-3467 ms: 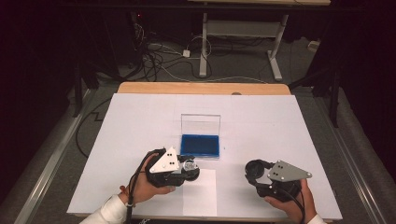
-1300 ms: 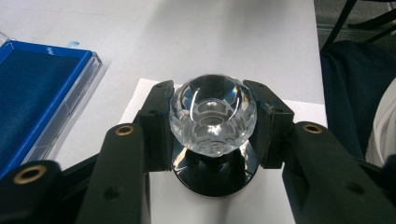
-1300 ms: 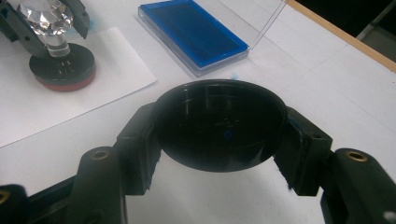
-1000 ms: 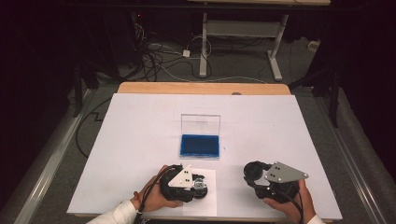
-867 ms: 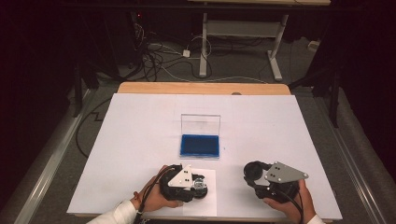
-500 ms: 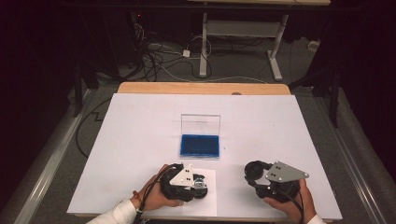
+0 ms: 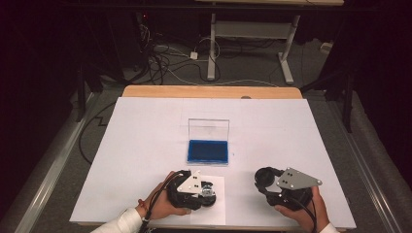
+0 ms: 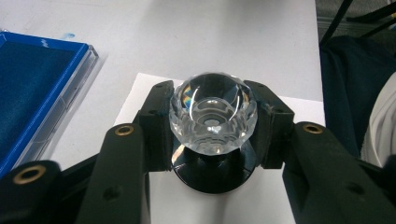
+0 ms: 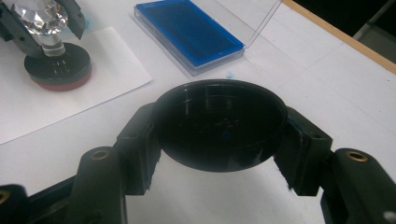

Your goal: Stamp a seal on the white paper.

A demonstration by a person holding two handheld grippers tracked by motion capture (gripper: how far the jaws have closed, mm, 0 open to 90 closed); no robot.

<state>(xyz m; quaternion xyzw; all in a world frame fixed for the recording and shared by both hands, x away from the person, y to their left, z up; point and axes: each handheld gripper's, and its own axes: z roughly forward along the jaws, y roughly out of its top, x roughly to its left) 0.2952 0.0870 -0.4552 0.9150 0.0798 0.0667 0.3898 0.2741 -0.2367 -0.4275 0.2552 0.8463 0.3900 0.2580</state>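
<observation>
We press the stamp (image 8: 212,123), clamped in the left gripper (image 8: 212,135), onto the paper (image 7: 214,206); the right gripper (image 9: 219,133) grips its cap (image 9: 220,123). Next, we lift straight up.

A lab: tangled black and white floor cables (image 7: 165,58) and a grey metal desk frame (image 7: 248,36) lie well beyond the fingers.

Left gripper (image 7: 206,190) moved from ink pad (image 7: 208,152) onto paper sheet (image 7: 217,206)
</observation>
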